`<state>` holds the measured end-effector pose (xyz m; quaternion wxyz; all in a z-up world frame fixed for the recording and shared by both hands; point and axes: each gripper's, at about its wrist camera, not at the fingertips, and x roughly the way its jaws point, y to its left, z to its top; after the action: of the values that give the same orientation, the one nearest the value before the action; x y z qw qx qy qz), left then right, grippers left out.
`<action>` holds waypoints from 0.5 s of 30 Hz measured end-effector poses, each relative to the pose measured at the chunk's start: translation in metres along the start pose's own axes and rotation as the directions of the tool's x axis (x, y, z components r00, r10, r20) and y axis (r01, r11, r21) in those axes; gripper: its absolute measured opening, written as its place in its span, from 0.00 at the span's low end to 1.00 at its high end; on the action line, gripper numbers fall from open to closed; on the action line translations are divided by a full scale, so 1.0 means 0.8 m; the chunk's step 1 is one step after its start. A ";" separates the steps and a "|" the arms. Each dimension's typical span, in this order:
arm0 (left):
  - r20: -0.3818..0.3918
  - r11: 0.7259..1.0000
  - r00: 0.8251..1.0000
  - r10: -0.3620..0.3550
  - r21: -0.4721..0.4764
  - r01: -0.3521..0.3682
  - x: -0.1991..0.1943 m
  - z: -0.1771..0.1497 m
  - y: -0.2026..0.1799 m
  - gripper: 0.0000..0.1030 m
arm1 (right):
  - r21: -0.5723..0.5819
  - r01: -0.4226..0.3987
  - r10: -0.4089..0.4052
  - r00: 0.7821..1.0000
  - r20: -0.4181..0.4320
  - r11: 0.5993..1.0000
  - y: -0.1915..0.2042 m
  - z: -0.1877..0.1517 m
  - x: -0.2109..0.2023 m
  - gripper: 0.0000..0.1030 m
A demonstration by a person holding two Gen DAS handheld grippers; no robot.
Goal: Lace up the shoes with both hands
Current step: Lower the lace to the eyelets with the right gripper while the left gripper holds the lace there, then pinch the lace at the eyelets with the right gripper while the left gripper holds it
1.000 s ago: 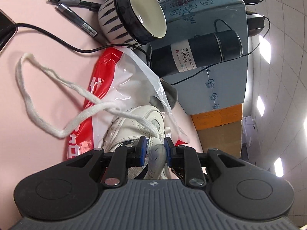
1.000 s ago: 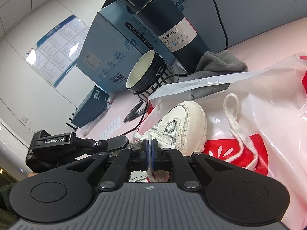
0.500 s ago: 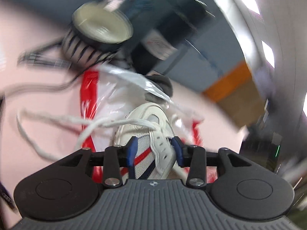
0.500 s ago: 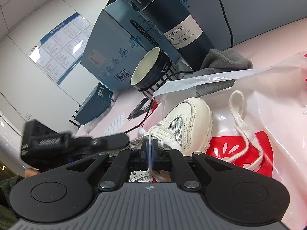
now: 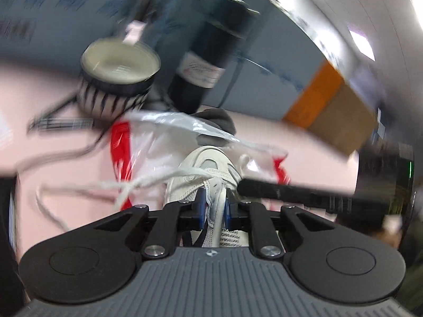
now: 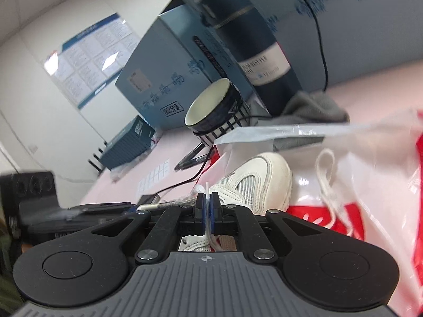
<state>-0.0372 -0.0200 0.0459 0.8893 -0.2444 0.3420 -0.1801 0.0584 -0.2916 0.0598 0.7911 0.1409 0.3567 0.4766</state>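
On the pink table (image 6: 370, 89), left tongs (image 5: 213, 206) closing around the shoe's (image 6: 253, 182) lace (image 5: 220, 206), right tongs (image 6: 207, 208) clenched on lace.

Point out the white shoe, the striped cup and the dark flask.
shoe (image 6: 260, 177): right wrist view, on its toe.
cup (image 6: 211, 105): right wrist view, on its cream inside.
flask (image 6: 251, 45): right wrist view, on its dark body.

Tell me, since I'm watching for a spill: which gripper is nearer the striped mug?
Left, as far as the frames show. The left gripper, closing on a lace, is on the shoe's mug side; the right gripper pinches lace on the far side.
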 end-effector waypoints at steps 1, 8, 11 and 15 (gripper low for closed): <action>0.001 0.999 1.000 -0.012 -0.051 0.013 0.001 -0.001 0.007 0.13 | -0.026 -0.001 0.000 1.000 -0.010 1.000 0.003 -0.001 0.000 0.04; 0.007 0.974 0.998 -0.056 -0.220 0.056 0.005 -0.006 0.031 0.23 | -0.087 0.003 -0.007 0.999 -0.049 0.996 0.010 -0.008 0.007 0.04; 0.007 0.969 0.998 -0.062 -0.239 0.062 0.006 -0.007 0.033 0.23 | -0.084 0.006 -0.010 0.999 -0.052 0.996 0.008 -0.010 0.008 0.04; 0.007 0.966 0.998 -0.060 -0.253 0.060 0.007 -0.008 0.035 0.26 | -0.080 0.014 -0.017 0.999 -0.044 0.997 0.010 -0.011 0.009 0.03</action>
<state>-0.0331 -0.0017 0.0232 0.8449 -0.3658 0.3550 -0.1620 0.0491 -0.2826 0.0546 0.7915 0.0960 0.3561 0.4873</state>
